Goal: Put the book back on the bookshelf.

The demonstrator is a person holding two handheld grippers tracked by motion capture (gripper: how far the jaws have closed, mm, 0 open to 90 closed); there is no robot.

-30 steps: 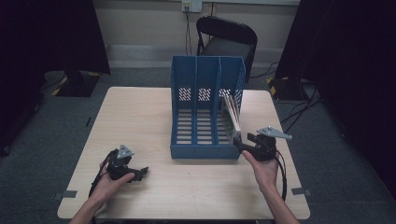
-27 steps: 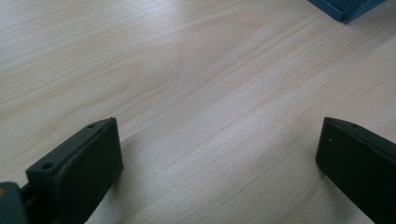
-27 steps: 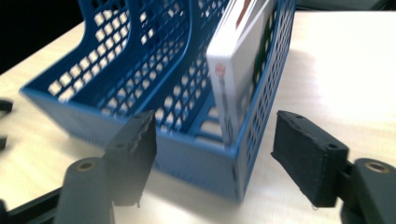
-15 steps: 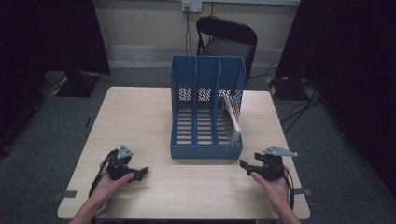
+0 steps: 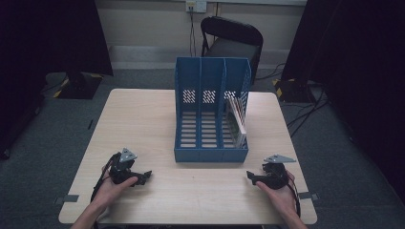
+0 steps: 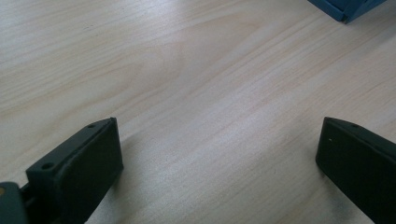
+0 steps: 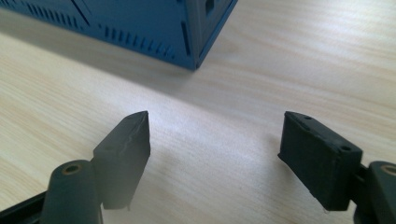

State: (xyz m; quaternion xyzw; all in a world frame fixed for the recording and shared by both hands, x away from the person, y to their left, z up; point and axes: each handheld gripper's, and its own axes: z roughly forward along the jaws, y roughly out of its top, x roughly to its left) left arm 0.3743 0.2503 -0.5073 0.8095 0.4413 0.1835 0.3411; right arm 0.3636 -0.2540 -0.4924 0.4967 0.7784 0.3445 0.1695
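High view, showing left gripper (image 5: 143, 176) and right gripper (image 5: 253, 177) resting spread and empty near table's (image 5: 143, 114) front corners, risking nudging blue file rack (image 5: 211, 155).

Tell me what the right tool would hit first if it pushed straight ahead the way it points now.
Probably the blue file rack. The right tool is open over bare table, and the rack's near corner lies just ahead, slightly left of its line, so it might only graze it; depth is unclear.
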